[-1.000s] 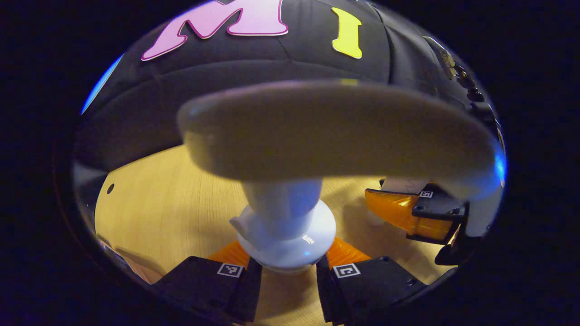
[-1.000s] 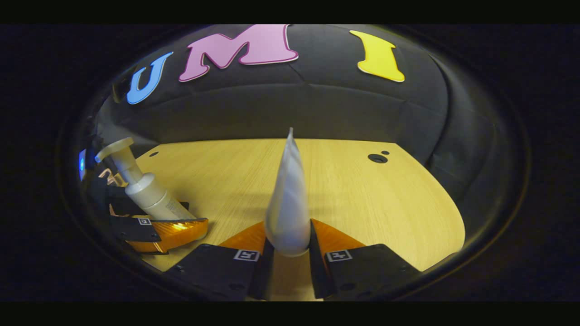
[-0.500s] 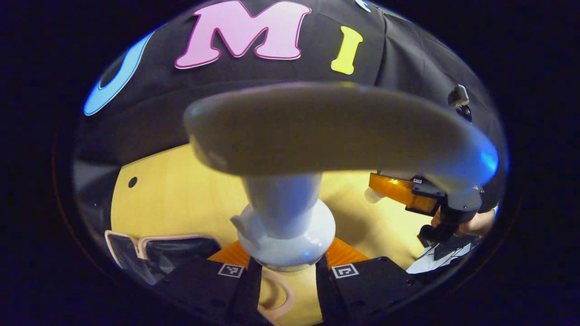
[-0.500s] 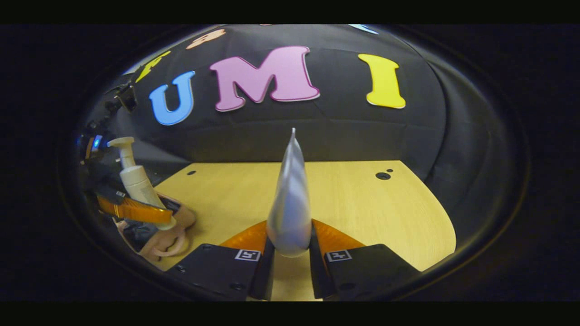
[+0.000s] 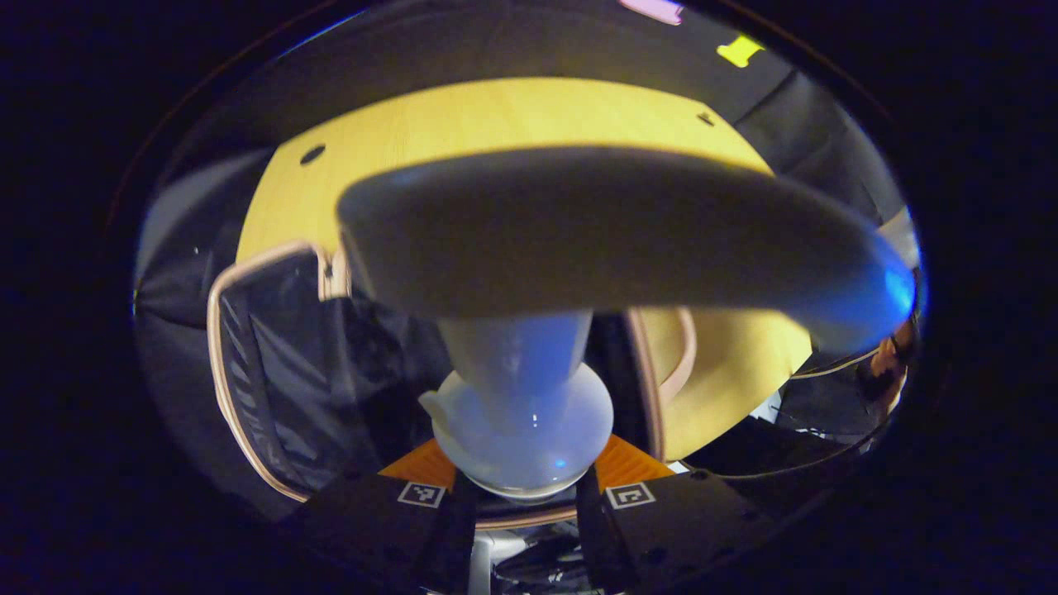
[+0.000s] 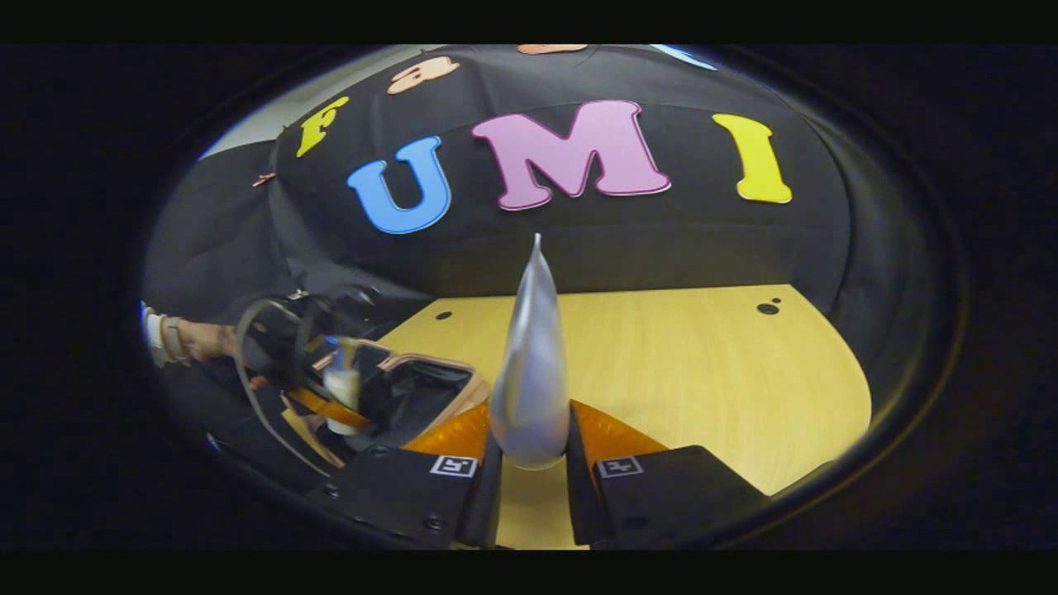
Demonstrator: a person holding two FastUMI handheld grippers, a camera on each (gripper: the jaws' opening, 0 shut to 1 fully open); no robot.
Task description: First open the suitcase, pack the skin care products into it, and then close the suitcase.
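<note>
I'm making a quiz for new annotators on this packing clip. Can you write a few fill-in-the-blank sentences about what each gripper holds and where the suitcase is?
1. The left gripper is shut on a white ____ bottle.
2. The right gripper is shut on a white ____.
3. The suitcase below the left gripper lies ____.
4. The suitcase rests on a ____ table.

Missing words: pump; tube; open; wooden

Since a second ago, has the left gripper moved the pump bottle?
Yes. The left gripper has carried the pump bottle off the table to over the open suitcase.
</note>
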